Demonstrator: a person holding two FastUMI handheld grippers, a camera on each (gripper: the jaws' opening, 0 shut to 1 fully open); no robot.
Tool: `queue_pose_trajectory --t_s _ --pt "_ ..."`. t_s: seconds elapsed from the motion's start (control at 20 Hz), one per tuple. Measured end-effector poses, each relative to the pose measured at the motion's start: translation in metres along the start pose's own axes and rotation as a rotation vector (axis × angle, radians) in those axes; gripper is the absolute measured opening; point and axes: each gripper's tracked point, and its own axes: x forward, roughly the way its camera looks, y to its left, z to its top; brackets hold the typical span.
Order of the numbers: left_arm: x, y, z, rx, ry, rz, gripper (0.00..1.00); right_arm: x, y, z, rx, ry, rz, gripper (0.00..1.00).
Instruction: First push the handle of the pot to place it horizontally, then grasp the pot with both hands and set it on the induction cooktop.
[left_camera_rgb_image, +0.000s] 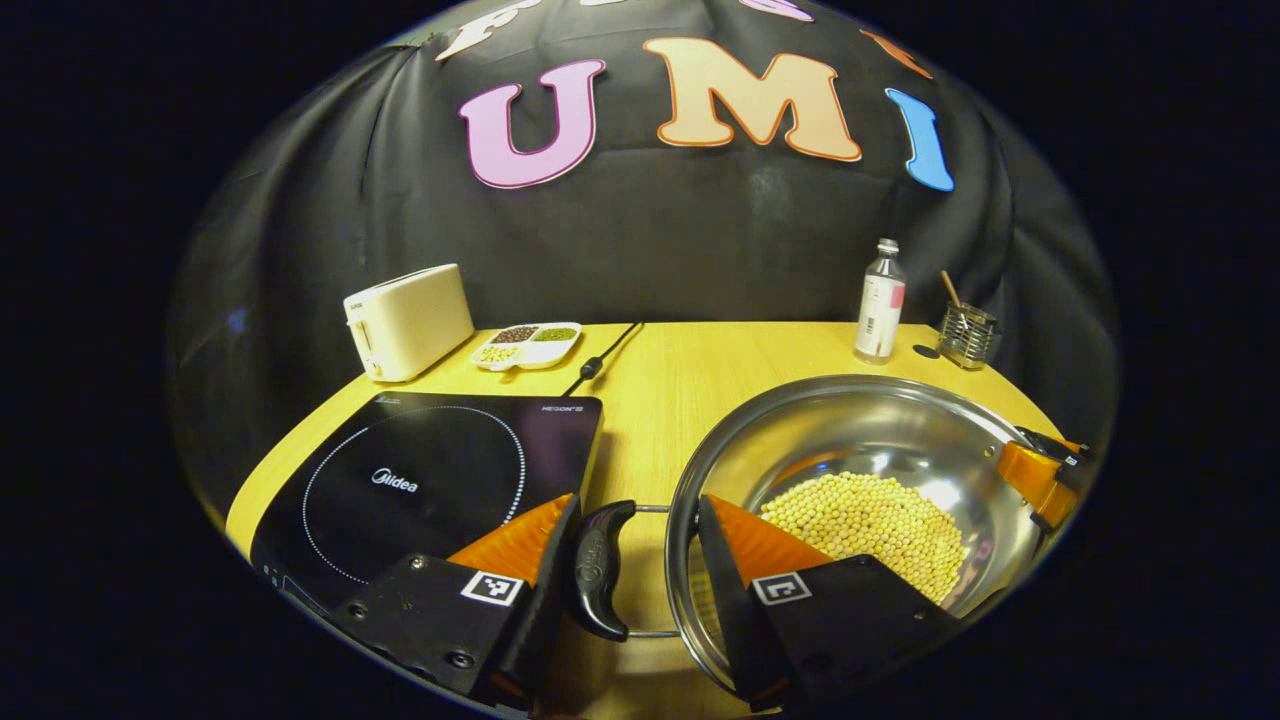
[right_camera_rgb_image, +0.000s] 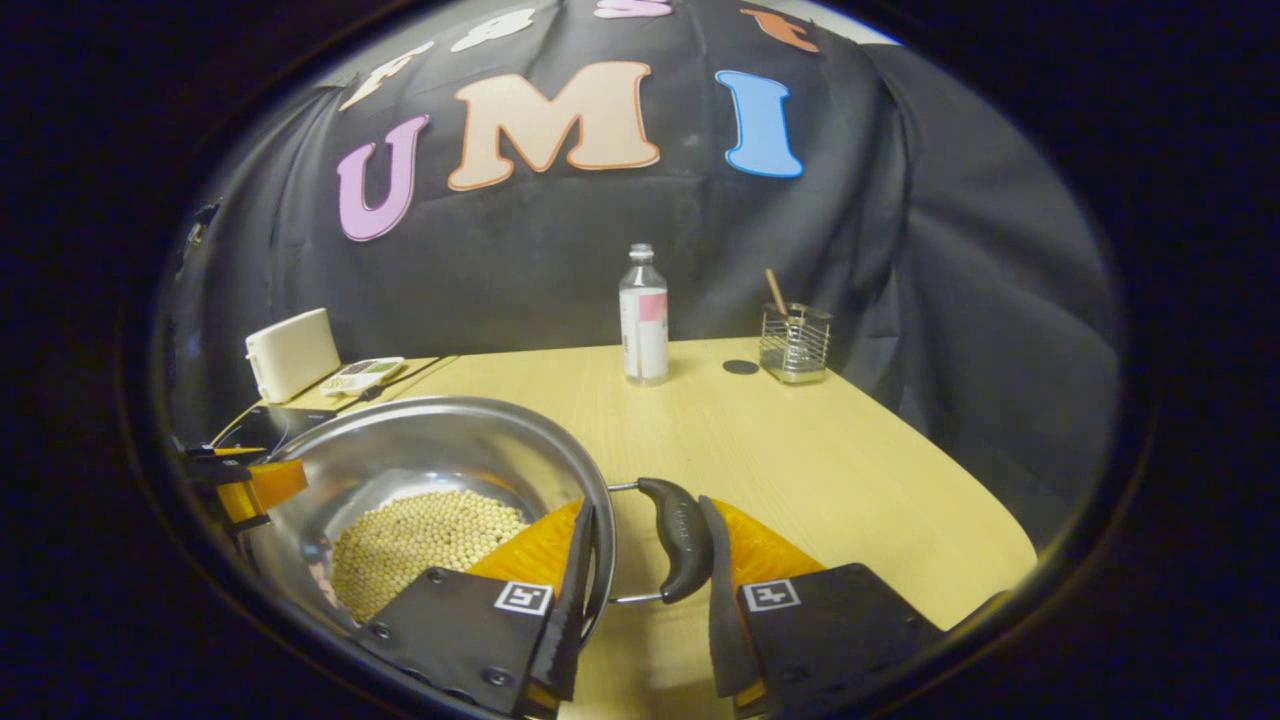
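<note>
- Pot, holding yellow beans, sits on the table right of the cooktop.
- Your left gripper straddles its black left handle, jaws apart.
- Your right gripper likewise brackets the right handle, unclamped.

Steel, black and orange on pale wood

The shiny silver steel pot holds pale yellow round beans; its curved handle is glossy black, the flat induction cooktop black with a white dotted ring, the boxy toaster cream.
</note>
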Motion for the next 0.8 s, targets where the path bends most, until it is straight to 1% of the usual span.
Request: queue_pose_trajectory --t_s 0.1,0.15,0.2,0.3,0.5,0.6,0.7,0.8 --pt "-0.002 -0.001 0.001 0.002 0.007 -0.007 0.67 -0.002 -0.002 -0.001 0.032 0.008 0.0 0.48" --pt "0.001 -0.002 -0.001 -0.002 0.014 -0.013 0.67 -0.001 -0.004 0.0 0.026 0.009 0.0 0.43" --pt "0.001 -0.002 0.001 -0.003 0.01 -0.015 0.7 -0.003 -0.003 0.0 0.029 0.006 -0.001 0.49" --pt "-0.001 -0.002 0.0 0.006 0.013 -0.017 0.67 -0.007 -0.003 0.001 0.042 -0.006 -0.001 0.43" --pt "-0.008 0.005 0.01 -0.005 -0.008 -0.016 0.67 -0.014 0.002 0.009 0.076 -0.027 0.016 0.43" --pt "-0.013 0.012 0.018 0.004 -0.028 -0.009 0.67 -0.018 0.009 0.02 0.075 -0.037 0.02 0.43" --pt "-0.018 0.024 0.024 -0.023 -0.028 -0.003 0.67 -0.022 0.02 0.032 0.076 -0.051 0.029 0.43" --pt "-0.026 0.044 0.033 -0.044 -0.041 0.017 0.67 -0.028 0.041 0.041 0.063 -0.061 0.053 0.43"
